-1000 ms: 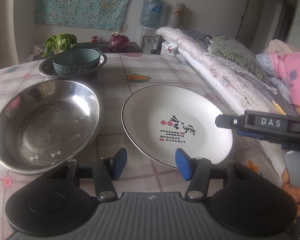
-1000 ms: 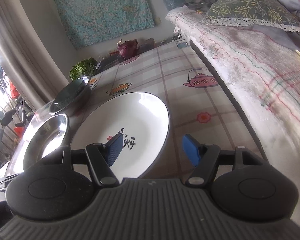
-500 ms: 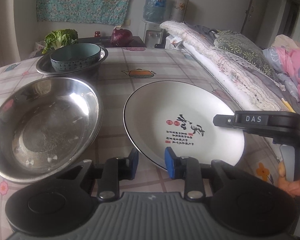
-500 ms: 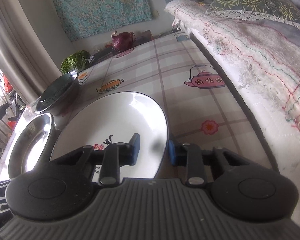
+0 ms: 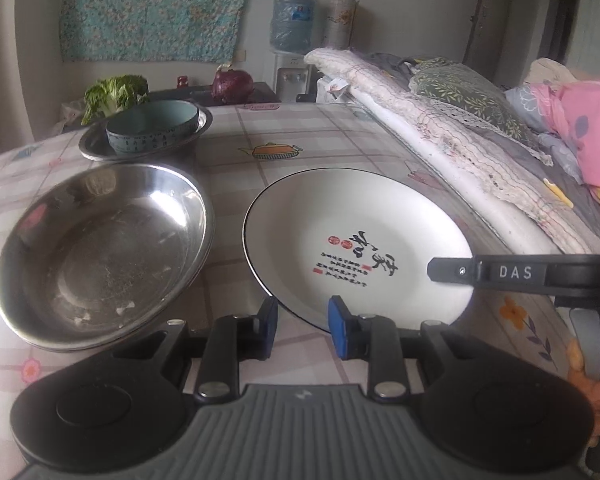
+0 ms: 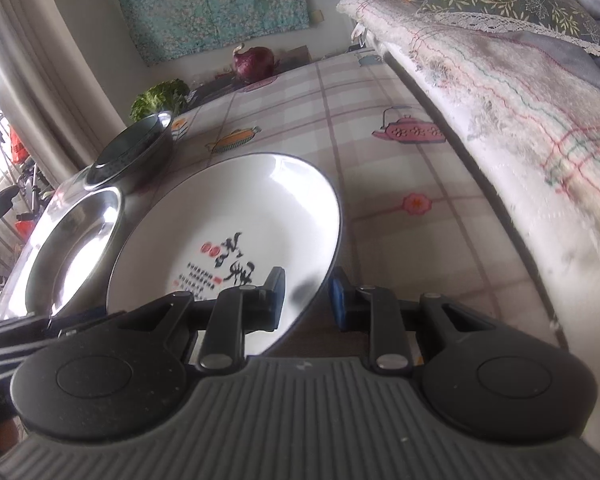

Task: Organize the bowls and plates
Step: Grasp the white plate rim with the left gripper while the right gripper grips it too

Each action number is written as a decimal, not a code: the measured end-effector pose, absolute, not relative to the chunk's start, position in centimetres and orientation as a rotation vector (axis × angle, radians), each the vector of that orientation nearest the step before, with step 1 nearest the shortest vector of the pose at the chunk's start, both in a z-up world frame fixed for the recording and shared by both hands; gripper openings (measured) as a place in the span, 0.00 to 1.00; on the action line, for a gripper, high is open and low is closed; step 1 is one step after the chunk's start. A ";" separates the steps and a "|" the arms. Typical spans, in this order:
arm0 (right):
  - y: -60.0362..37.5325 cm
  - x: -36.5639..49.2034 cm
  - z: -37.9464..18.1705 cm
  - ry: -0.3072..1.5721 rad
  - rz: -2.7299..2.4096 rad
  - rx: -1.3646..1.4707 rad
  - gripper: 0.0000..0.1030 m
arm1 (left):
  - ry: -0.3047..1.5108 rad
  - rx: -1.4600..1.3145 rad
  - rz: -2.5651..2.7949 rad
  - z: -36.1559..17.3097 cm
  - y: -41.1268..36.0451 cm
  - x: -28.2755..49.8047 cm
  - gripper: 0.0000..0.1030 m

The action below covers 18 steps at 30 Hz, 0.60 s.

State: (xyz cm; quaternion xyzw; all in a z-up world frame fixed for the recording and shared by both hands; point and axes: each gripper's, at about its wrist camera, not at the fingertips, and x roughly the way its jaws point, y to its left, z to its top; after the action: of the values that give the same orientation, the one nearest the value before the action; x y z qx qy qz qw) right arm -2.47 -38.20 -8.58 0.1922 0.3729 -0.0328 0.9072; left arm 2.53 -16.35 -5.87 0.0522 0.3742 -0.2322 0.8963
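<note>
A white plate with black rim and calligraphy [image 5: 356, 240] is held up off the checked tablecloth, tilted. My left gripper [image 5: 302, 326] is shut on its near-left rim. My right gripper [image 6: 306, 300] is shut on its right rim; it shows in the left wrist view as a black arm marked DAS [image 5: 516, 272]. A large steel bowl [image 5: 100, 252] sits to the plate's left. Behind it a teal bowl [image 5: 152, 126] rests in a steel plate [image 5: 198, 134].
A rolled quilt and bedding [image 5: 440, 120] run along the table's right edge. A green cabbage [image 5: 114, 94] and a purple onion [image 5: 233, 85] lie beyond the far edge. A water dispenser [image 5: 290, 40] stands at the back wall.
Both grippers closed from wide open onto the plate's rim. The plate has risen and tilted off the table.
</note>
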 end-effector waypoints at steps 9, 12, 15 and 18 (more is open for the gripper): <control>-36.4 -6.3 -8.6 0.778 0.008 0.487 0.28 | 0.793 0.071 -0.553 -5.6 -14.3 0.5 0.20; -36.5 -7.4 -8.6 0.773 0.022 0.530 0.28 | 0.803 0.040 -0.544 -5.5 -13.4 0.7 0.27; -36.9 -7.9 -8.5 0.767 0.022 0.563 0.28 | 0.806 0.016 -0.530 -5.5 -13.0 1.2 0.40; -37.7 -8.0 -8.2 0.748 -0.013 0.572 0.29 | 0.806 0.004 -0.519 -5.4 -13.3 1.6 0.45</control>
State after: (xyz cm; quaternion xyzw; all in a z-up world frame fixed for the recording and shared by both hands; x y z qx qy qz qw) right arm -7.98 -37.71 -8.20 0.2754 0.3605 -0.0063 0.8912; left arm 1.58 -13.33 -5.38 0.0021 0.3877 -0.2497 0.8873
